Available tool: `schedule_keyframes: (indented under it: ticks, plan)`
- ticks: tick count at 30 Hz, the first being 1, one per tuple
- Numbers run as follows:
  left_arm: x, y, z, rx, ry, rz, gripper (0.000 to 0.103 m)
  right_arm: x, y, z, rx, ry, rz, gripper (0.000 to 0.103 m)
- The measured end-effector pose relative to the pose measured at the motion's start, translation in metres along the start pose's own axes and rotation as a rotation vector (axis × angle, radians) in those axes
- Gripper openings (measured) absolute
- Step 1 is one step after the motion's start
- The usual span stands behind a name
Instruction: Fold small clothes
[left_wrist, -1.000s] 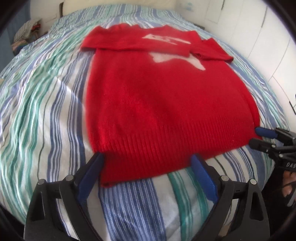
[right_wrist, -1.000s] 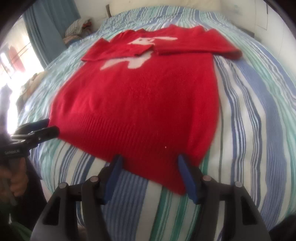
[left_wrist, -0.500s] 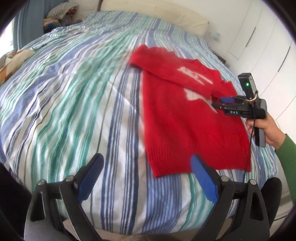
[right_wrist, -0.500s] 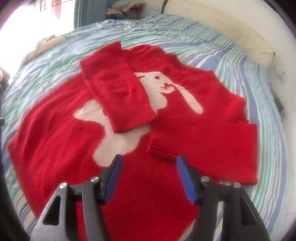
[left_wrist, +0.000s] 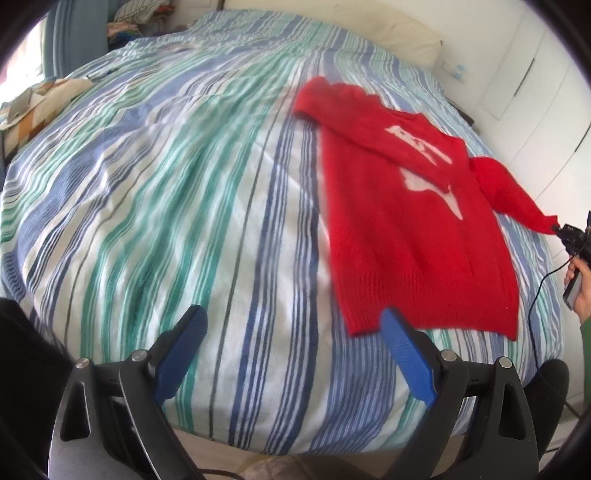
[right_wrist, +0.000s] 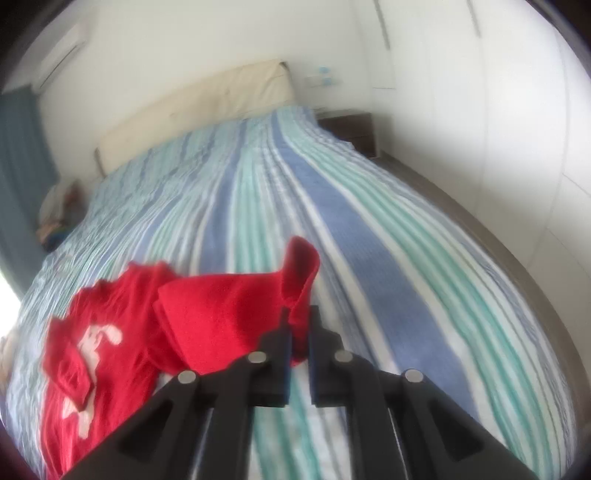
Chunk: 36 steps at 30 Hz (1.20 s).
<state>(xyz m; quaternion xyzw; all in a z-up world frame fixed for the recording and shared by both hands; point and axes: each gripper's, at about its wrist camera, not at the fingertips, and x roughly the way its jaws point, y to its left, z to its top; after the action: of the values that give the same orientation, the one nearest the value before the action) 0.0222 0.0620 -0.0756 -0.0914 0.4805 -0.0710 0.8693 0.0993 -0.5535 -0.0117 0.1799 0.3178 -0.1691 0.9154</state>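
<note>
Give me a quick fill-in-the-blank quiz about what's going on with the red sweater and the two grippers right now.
1. The right gripper is shut on the red sweater's ____.
2. The left gripper is ____ and holds nothing.
3. The sweater lies on a ____ bedspread.
4. The animal shape on the sweater's front is ____.

Missing words: sleeve; open; striped; white

Left gripper (left_wrist: 291, 343): black frame, silver screws, blue pads on fingers (left_wrist: 404, 350). Right gripper (right_wrist: 299, 328): black frame, silver screws, black cable. Right hand (left_wrist: 583, 291): bare skin, green sleeve.
</note>
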Motion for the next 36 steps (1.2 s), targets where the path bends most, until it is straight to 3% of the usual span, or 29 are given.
schedule_keyframes:
  ticks: [3,5,11,15,17,18,20,23,29,31,32,33,35,36]
  plan:
    - [0.009,-0.020,0.000,0.026,0.033,-0.023,0.096,0.004,-0.075,-0.013,0.181,0.024,-0.060,0.006]
    - [0.011,-0.034,0.000,0.054,0.044,-0.030,0.096,0.011,-0.099,-0.030,0.263,0.046,-0.037,0.006]
    - [0.006,-0.061,0.000,0.130,0.032,-0.011,0.096,0.031,-0.117,-0.066,0.448,0.066,0.123,0.007]
    - [0.016,-0.067,-0.005,0.125,0.073,-0.007,0.096,0.030,-0.127,-0.063,0.489,0.054,0.180,0.021]
    - [0.020,-0.072,-0.007,0.129,0.089,-0.008,0.096,0.036,-0.129,-0.064,0.508,0.072,0.206,0.021]
    - [0.022,-0.076,-0.007,0.138,0.094,-0.006,0.096,0.037,-0.128,-0.064,0.493,0.083,0.208,0.015]
    - [0.022,-0.083,-0.006,0.166,0.092,-0.001,0.095,0.036,-0.122,-0.060,0.432,0.091,0.110,0.004]
    - [0.017,-0.091,0.004,0.211,0.064,0.016,0.095,0.030,-0.127,-0.060,0.404,0.097,-0.007,0.003]
    - [-0.006,-0.108,0.061,0.334,-0.084,0.047,0.096,0.031,-0.125,-0.062,0.374,0.118,-0.062,0.002]
    - [-0.008,-0.122,0.085,0.407,-0.134,0.033,0.096,0.026,-0.128,-0.062,0.374,0.111,-0.030,0.012]
    - [-0.006,-0.132,0.095,0.453,-0.144,0.020,0.097,0.022,-0.129,-0.062,0.381,0.104,-0.016,0.025]
    - [0.000,-0.142,0.105,0.504,-0.148,0.000,0.098,0.016,-0.130,-0.063,0.390,0.094,0.005,0.043]
    - [0.020,-0.166,0.119,0.626,-0.121,-0.043,0.098,-0.003,-0.132,-0.066,0.414,0.057,0.020,0.064]
    - [0.033,-0.178,0.123,0.682,-0.102,-0.064,0.098,-0.014,-0.134,-0.067,0.427,0.036,-0.004,0.068]
